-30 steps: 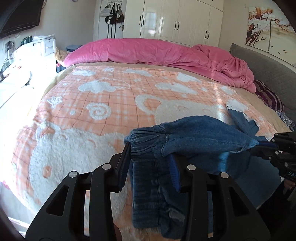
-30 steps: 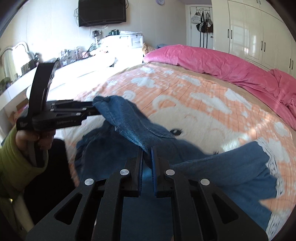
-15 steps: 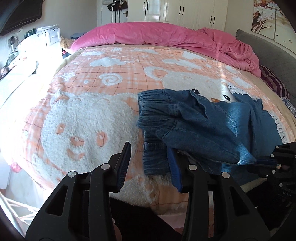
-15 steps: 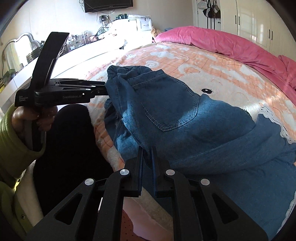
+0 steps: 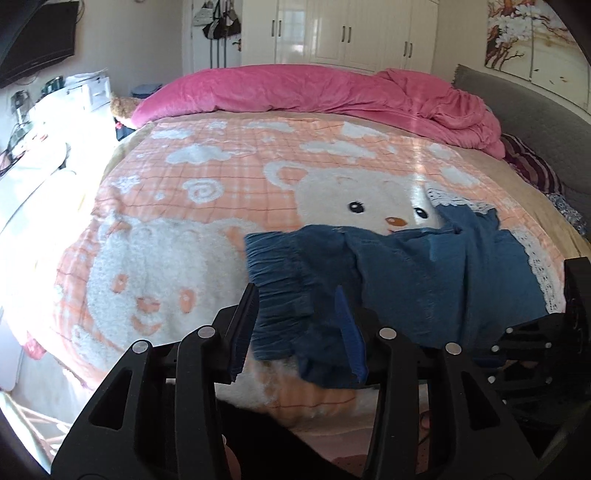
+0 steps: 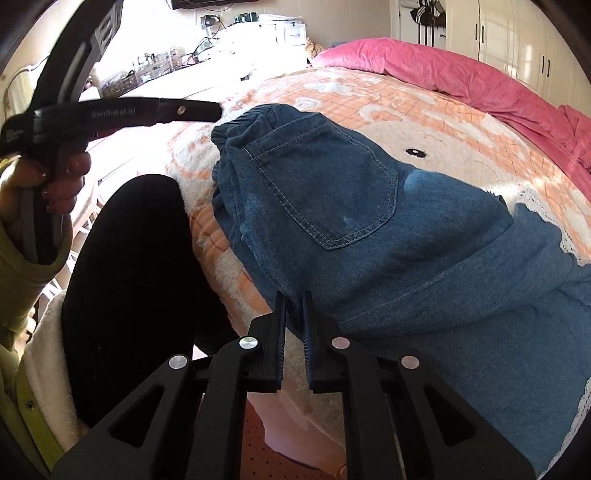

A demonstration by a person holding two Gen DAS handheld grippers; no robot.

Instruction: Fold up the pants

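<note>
The right tongs [image 6: 294, 314] are nearly closed, pinching the near edge of the jeans [image 6: 369, 221] at the blanket's [image 5: 221, 192] front edge. The left tongs [image 5: 295, 314] stand moderately apart and have just been opening; the gathered waistband [image 5: 280, 266] lies between the fingers, with the pads not pressing it. In the right view a hand [image 6: 55, 184] in a green sleeve [image 6: 22, 280] holds those tongs beside the waistband. The jeans lie folded on the blanket near its front edge, back pocket [image 6: 325, 192] up, lace-trimmed hems [image 5: 535, 258] to the right. Beyond the blanket's far edge lies a pink duvet [image 5: 314, 88], then white wardrobes [image 5: 351, 33].
</note>
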